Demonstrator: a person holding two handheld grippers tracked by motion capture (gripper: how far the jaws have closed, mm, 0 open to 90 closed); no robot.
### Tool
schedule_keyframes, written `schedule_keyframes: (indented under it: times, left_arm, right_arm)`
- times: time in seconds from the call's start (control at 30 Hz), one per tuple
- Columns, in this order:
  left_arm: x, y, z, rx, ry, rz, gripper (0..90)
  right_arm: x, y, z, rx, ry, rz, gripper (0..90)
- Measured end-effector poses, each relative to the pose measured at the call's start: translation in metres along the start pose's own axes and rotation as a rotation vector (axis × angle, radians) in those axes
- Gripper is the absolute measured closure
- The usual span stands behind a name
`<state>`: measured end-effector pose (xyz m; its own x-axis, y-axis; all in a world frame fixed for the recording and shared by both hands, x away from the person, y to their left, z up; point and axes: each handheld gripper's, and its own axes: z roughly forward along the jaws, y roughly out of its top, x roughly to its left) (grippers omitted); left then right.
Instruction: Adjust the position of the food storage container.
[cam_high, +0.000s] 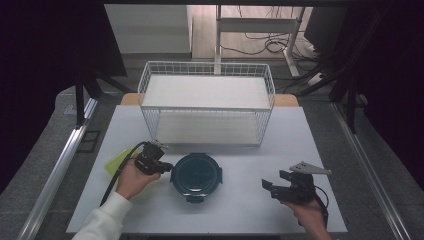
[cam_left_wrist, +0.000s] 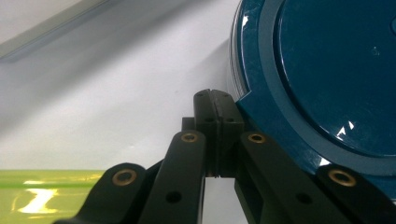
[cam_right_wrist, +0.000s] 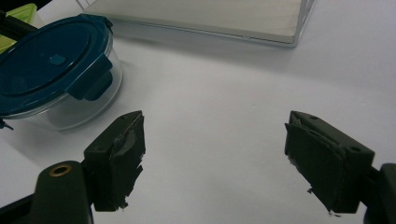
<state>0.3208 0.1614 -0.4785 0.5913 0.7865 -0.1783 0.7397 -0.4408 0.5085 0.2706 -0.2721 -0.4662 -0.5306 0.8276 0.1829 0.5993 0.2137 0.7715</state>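
A round clear container with a dark teal clip-on lid (cam_high: 196, 175) (cam_right_wrist: 51, 65) stands at the front middle of the white table (cam_high: 245, 207). My left gripper (cam_high: 161, 166) (cam_left_wrist: 215, 100) is shut, pad against pad with nothing between, and its tip sits right at the lid's (cam_left_wrist: 327, 70) left rim. Whether it touches the rim I cannot tell. My right gripper (cam_high: 276, 180) (cam_right_wrist: 212, 123) is held open above bare table to the right of the container, with nothing between its jaws.
A white wire shelf basket (cam_high: 207, 63) stands at the back middle of the table; its lower board (cam_right_wrist: 201, 14) lies just beyond the container. A yellow-green translucent piece (cam_high: 114, 161) (cam_left_wrist: 42, 191) lies by the left hand. Metal rails run along both table sides.
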Motion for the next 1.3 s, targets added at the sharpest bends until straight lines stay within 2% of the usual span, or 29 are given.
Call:
schedule_keyframes:
  times: [0.6,0.63,0.67,0.7,0.77,0.87,1.03,1.3]
  left_arm:
    - [-0.027,0.008,0.01,0.012,-0.029,0.049,90.0]
    - [-0.031,0.01,0.015,0.035,-0.059,0.058,90.0]
    - [-0.031,0.01,0.015,0.035,-0.059,0.058,90.0]
    - [-0.035,0.01,0.017,0.029,-0.096,0.06,90.0]
    - [-0.038,0.01,0.018,0.02,-0.101,0.064,90.0]
    - [-0.047,0.014,0.021,0.037,-0.126,0.086,90.0]
    - [-0.056,0.016,0.025,0.045,-0.161,0.098,90.0]
    - [-0.058,0.017,0.027,0.037,-0.169,0.087,90.0]
  right_arm:
    - [-0.001,0.0,0.002,0.003,-0.002,0.003,20.4]
    - [-0.001,0.0,0.001,0.003,-0.004,0.004,20.4]
    - [-0.001,0.0,0.001,0.003,-0.004,0.004,20.4]
    - [-0.001,0.0,0.001,0.003,-0.004,0.004,20.4]
    - [-0.001,0.0,0.001,0.004,-0.005,0.002,20.4]
    - [-0.002,0.0,0.0,0.002,-0.007,0.005,20.4]
    - [-0.003,0.0,0.0,-0.001,-0.009,0.006,20.4]
    - [-0.003,-0.001,-0.001,0.003,-0.011,0.006,20.4]
